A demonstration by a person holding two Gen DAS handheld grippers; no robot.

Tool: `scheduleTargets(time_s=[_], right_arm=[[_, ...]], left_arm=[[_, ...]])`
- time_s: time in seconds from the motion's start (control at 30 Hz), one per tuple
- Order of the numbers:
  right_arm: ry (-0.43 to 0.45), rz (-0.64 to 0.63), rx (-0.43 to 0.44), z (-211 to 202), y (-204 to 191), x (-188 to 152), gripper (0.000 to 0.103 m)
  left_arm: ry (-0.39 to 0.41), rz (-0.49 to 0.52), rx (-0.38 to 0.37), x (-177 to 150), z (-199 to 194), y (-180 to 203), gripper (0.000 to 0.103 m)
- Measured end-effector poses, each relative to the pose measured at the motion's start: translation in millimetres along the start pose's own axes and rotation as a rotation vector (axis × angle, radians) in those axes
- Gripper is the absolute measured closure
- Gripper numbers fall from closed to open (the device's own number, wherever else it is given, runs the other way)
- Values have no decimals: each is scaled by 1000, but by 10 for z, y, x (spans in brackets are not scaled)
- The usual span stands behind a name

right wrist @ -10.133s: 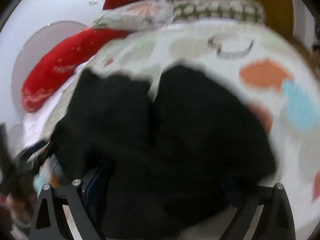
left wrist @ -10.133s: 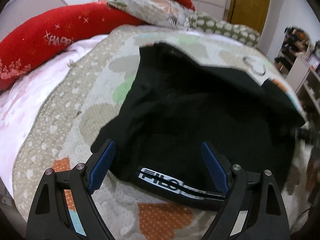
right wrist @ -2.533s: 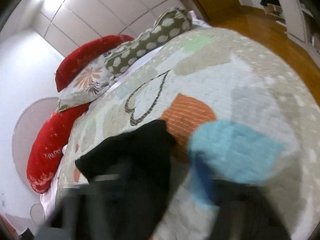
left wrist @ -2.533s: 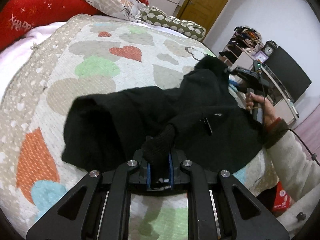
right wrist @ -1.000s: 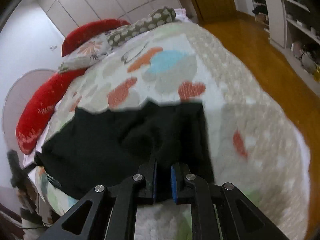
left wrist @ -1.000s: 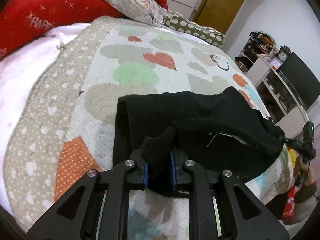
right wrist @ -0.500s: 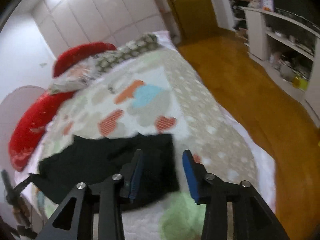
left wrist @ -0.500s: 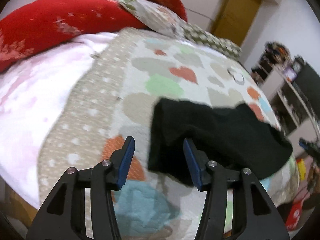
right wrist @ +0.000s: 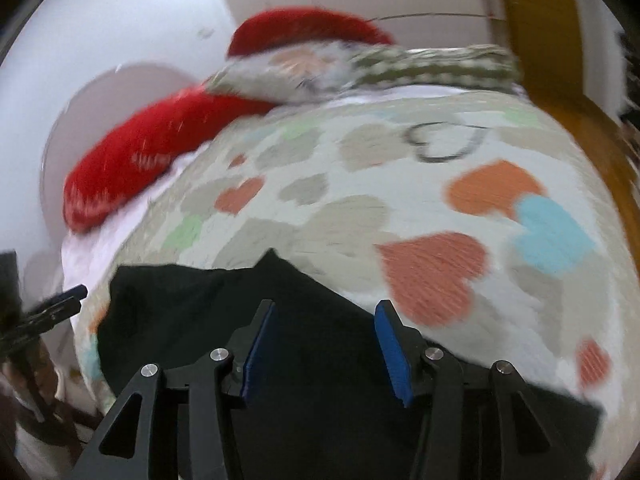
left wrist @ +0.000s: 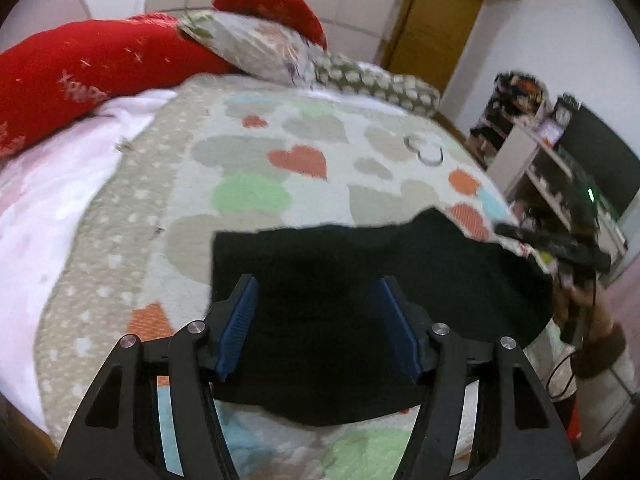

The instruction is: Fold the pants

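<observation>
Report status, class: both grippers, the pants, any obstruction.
Left gripper, right gripper: jaws opening, nothing pinched. Black pants lie folded on the heart-print quilt. Nothing in the way.

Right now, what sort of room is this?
Most likely a bedroom: a bed with a heart-patterned quilt, pillows piled at its head, and black pants laid out on it, with shelves along the wall.

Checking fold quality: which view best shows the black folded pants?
Left wrist view: the black folded pants show nearly whole and fairly sharp on the heart-patterned quilt. Right wrist view is motion-blurred, the pants partly hidden behind the gripper.
</observation>
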State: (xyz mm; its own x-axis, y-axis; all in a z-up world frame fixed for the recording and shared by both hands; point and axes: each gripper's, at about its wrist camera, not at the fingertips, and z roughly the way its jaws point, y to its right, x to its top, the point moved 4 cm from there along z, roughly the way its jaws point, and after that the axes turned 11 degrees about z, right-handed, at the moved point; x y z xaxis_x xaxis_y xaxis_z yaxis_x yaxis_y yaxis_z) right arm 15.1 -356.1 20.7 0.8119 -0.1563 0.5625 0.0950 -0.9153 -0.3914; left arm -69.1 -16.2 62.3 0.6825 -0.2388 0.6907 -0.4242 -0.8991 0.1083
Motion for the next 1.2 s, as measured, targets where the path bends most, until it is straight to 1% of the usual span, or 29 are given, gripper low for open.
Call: scheduleTargets(time_s=[0.03, 0.1, 0.17, 0.2, 0.23, 0.27, 0.3, 0.37, 0.43, 0.47, 0.53, 0.57, 0.63, 0.67, 0.7, 0.73, 0.77, 0.83, 0.87, 0.93, 1.03, 1.07, 1.1, 1.13, 1.17, 1.2], right_arm=[[-23, -17, 4, 128, -60, 18, 54], [-72, -46, -4, 397, -159, 54, 54], [-89, -76, -15, 567, -218, 87, 54], [-85, -94, -20, 633, -240, 97, 55], [-79, -106, -44, 677, -236, 107, 71], [-76, -121, -89, 721, -222, 124, 77], [-62, -129, -148, 787, -189, 160, 77], [-32, -85, -198, 886, -82, 235, 77], [-24, -27, -170, 923, 8, 274, 77], [-21, -8, -155, 890, 23, 278, 77], [-34, 36, -123, 730, 59, 240, 77], [-39, 65, -102, 579, 94, 195, 77], [-10, 81, -78, 255, 142, 98, 76], [15, 78, -89, 73, 182, 48, 73], [54, 71, -124, -173, 265, -27, 69], [84, 70, -158, -366, 360, -83, 58], [117, 75, -195, -562, 470, -137, 50], [190, 93, -273, -944, 740, -226, 45], [199, 96, -305, -1062, 874, -267, 45], [156, 112, -323, -1084, 1062, -327, 45], [100, 145, -288, -932, 1257, -399, 45], [80, 165, -273, -870, 1312, -427, 48], [60, 189, -236, -804, 1352, -463, 53], [52, 200, -204, -774, 1356, -482, 67], [52, 189, -198, -771, 1334, -498, 77], [59, 169, -208, -786, 1302, -517, 81]], left_arm=[[-29, 7, 10, -5, 106, 25, 40], [-60, 23, 32, -10, 249, 51, 40], [-85, 34, 56, -1, 393, 54, 40], [-96, 38, 74, 7, 454, 43, 40], [-107, 43, 108, 19, 528, 15, 40], [-116, 44, 133, 24, 583, -11, 40], [-131, 39, 161, 33, 662, -50, 40], [-150, 30, 191, 30, 757, -100, 40], [-151, 42, 228, 32, 811, -122, 40], [-154, 45, 239, 29, 821, -127, 40], [-150, 42, 238, 28, 773, -122, 40], [-143, 39, 232, 31, 736, -116, 40], [-122, 15, 205, 47, 638, -94, 40], [-112, 3, 192, 58, 593, -77, 40], [-99, -5, 181, 73, 547, -51, 40], [-80, -4, 171, 98, 487, -2, 40], [-68, 4, 168, 121, 451, 41, 40], [-45, 29, 163, 165, 392, 138, 40], [-37, 37, 156, 186, 378, 186, 40], [-33, 33, 130, 215, 395, 268, 40], [-53, 22, 92, 210, 482, 371, 40], [-62, 28, 90, 201, 505, 409, 40], [-71, 38, 89, 188, 527, 443, 40], [-82, 56, 93, 167, 550, 484, 40], [-90, 69, 98, 154, 564, 504, 40], [-96, 80, 105, 138, 571, 514, 40]])
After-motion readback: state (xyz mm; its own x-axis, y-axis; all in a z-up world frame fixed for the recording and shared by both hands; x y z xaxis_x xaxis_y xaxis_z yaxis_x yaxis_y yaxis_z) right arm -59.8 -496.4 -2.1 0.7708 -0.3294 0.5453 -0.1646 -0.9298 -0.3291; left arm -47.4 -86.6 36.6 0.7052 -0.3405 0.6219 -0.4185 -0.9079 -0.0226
